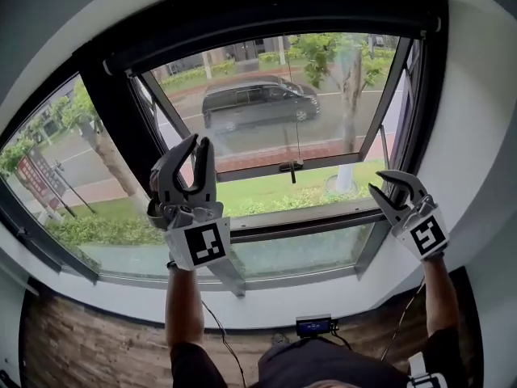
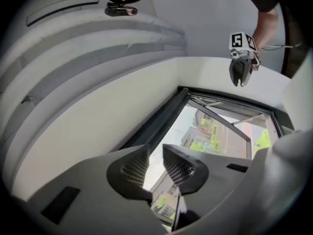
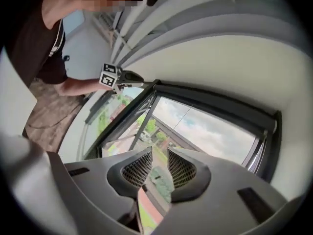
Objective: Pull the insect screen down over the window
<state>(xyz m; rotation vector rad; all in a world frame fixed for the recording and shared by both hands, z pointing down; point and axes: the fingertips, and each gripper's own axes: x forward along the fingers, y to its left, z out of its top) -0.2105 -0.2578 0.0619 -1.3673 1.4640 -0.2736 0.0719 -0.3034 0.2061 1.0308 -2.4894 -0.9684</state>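
Observation:
The window (image 1: 266, 111) has a dark frame, and the dark screen housing (image 1: 275, 18) runs along its top. I cannot see any screen drawn over the glass. A thin cord (image 1: 296, 124) hangs down to a small dark handle (image 1: 292, 167) by the open sash's lower bar. My left gripper (image 1: 196, 145) is raised in front of the left pane, left of the handle. Its jaws stand a narrow gap apart with nothing between them (image 2: 155, 163). My right gripper (image 1: 391, 186) is up near the frame's right post, open and empty (image 3: 159, 165).
White wall surrounds the window recess (image 1: 477, 95). A slanted stay bar (image 1: 174, 115) crosses the open sash. Below lie a wooden floor (image 1: 89, 338), a small device with a lit display (image 1: 313, 326) and a cable (image 1: 222, 338). Outside are a parked car (image 1: 258, 103), trees and lawn.

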